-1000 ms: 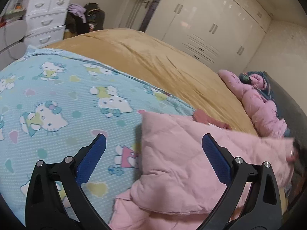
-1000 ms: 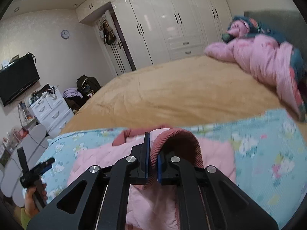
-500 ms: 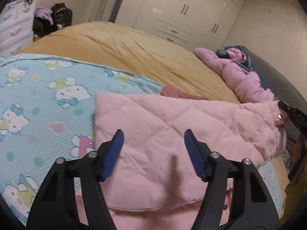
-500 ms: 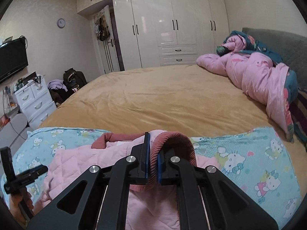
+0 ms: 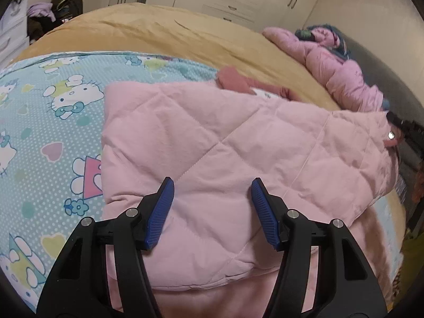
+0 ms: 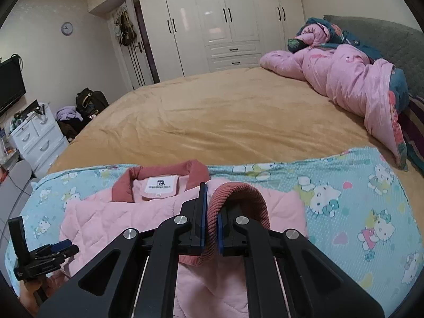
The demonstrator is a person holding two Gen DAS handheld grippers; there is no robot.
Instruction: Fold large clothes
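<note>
While the right tongs [image 6: 212, 220] pinch the pink jacket's [image 5: 238, 145] cuff [image 6: 238, 198], the left tongs [image 5: 212, 198] gape half-wide above it.

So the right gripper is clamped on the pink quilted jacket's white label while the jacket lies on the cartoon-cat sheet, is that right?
Not the label. The right gripper has its jaws shut on the dark pink ribbed cuff of the pink quilted jacket; the white label lies untouched at the collar. The right wrist view shows it. The jacket does lie on the cartoon-cat sheet.

Both grippers, the left gripper [image 5: 212, 206] and the right gripper [image 6: 212, 221], have black angular plastic arms with cut-out slots, round silver screws and ribbed blue pads on their jaws.
</note>
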